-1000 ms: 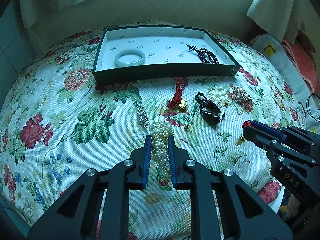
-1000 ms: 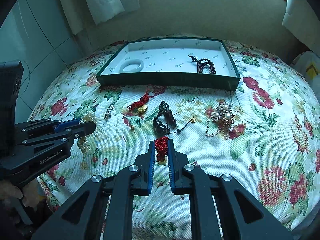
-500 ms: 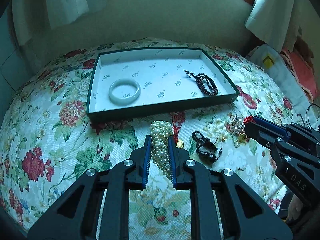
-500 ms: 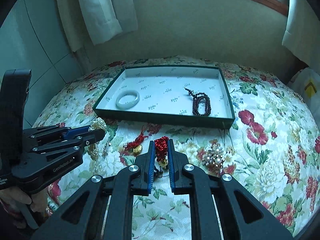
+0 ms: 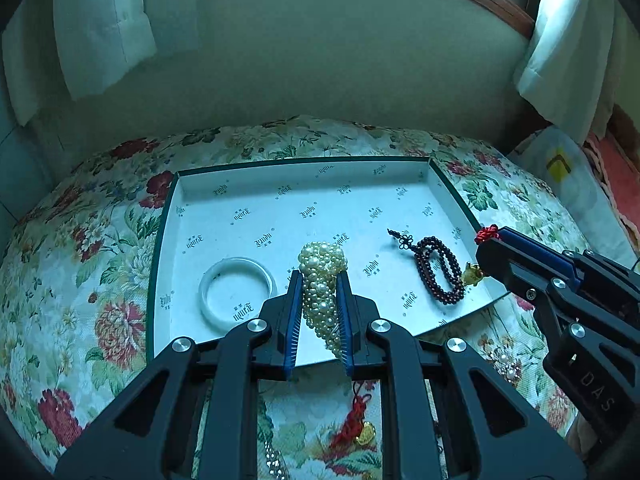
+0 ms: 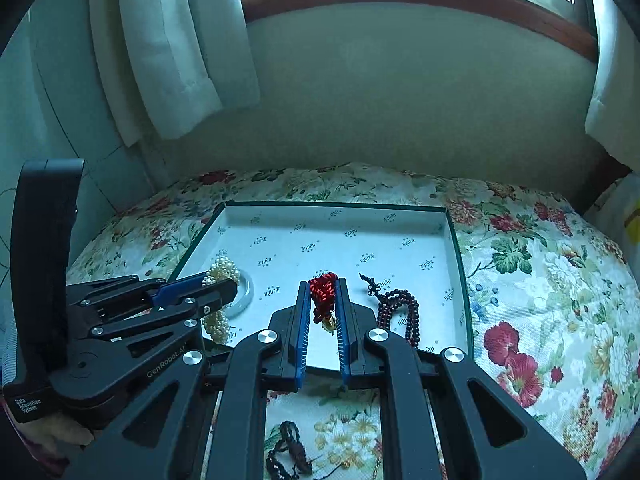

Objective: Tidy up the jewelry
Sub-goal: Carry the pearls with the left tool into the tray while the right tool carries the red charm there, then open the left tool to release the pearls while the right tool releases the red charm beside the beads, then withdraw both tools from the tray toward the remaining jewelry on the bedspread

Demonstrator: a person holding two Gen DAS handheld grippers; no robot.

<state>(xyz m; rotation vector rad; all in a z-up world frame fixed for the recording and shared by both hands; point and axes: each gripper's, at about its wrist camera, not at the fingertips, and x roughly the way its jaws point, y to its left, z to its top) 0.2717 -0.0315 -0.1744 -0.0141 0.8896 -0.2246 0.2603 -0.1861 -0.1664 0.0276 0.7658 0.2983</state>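
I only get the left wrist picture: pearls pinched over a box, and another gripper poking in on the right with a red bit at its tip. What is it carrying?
Observer: The right gripper is shut on a red knot of woven cord. A small gold charm hangs under it, over the box.
Operator: How do my pearls look from there?
Observer: A loop of the pearls hangs below the left gripper, in front of the bangle.
Operator: Is anything lying outside the box?
Observer: A dark pendant lies on the cloth in front of the box, under the right gripper.
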